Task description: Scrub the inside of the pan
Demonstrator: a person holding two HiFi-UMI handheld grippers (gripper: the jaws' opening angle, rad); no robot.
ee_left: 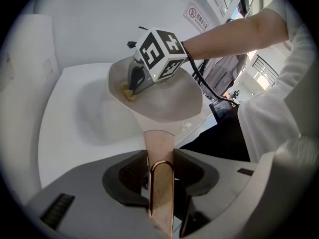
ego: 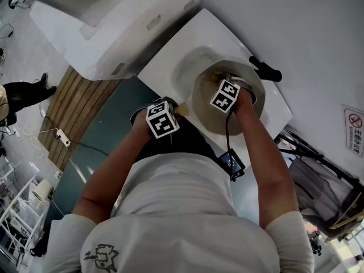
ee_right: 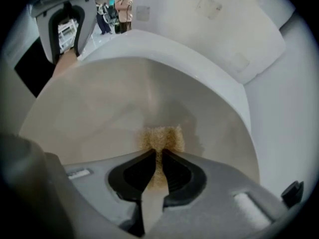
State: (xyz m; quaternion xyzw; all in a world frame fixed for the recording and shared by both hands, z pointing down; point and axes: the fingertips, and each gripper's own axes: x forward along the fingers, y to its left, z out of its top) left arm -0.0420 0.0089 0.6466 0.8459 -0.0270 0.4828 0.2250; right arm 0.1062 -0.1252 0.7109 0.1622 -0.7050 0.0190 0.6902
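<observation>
Sink: a white moulded sink (ego: 170,61) is seen directly in front of the person. Its basin lies under the work, probably so that anything loosened or dripped is caught there.

Pan: a pale beige pan (ego: 202,110) is held over the right part of the basin, raised off it and tilted. Its open inside (ee_right: 124,108) is turned toward the right gripper, which is judged to be why it is angled this way.

Left gripper: the left gripper (ee_left: 160,171) is clamped on the pan's handle, with both jaws pressed against the handle's sides. The pan is carried and steadied by this grip alone, so scrubbing pressure can be resisted.

Right gripper: the right gripper (ee_right: 158,171) is reached down into the pan with its jaws drawn narrow onto a scouring pad. The pad is thus pinched from behind and its face left free.

Handle: a flat copper-toned handle (ee_left: 160,148) is run straight between the left jaws, along the gripper's axis, which would limit twisting.

Scouring pad: a yellow-brown scouring pad (ee_right: 160,138) is pressed against the pan's inner wall near its base. Scrubbing is judged to be under way, though no soil can be made out.
</observation>
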